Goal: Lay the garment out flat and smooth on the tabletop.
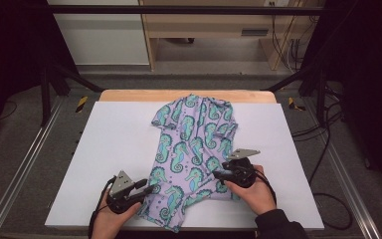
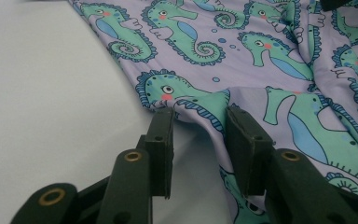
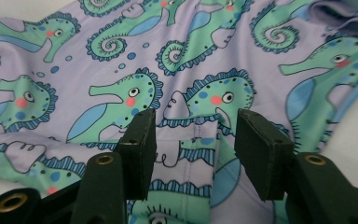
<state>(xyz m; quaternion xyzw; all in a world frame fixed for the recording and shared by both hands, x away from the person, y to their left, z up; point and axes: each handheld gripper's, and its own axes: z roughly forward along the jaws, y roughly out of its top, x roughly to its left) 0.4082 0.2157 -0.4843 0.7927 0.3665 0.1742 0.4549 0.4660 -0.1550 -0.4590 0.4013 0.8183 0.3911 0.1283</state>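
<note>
On the white table top (image 1: 109,149) a lilac seahorse-print garment (image 1: 194,144) lies spread lengthwise, its near end crumpled between the two hands. At its near left edge the left gripper (image 1: 148,188) stands parted, a fold of cloth between the pads without being pinched. Over the garment's right side the right gripper (image 1: 219,174) is released, jaws apart above the fabric.

No words, labels, brand names or numbers can be read anywhere I look. The lilac stretch-fabric garment (image 1: 194,144) in front of me carries only a repeating print of teal seahorses, which is a pattern rather than text.
</note>
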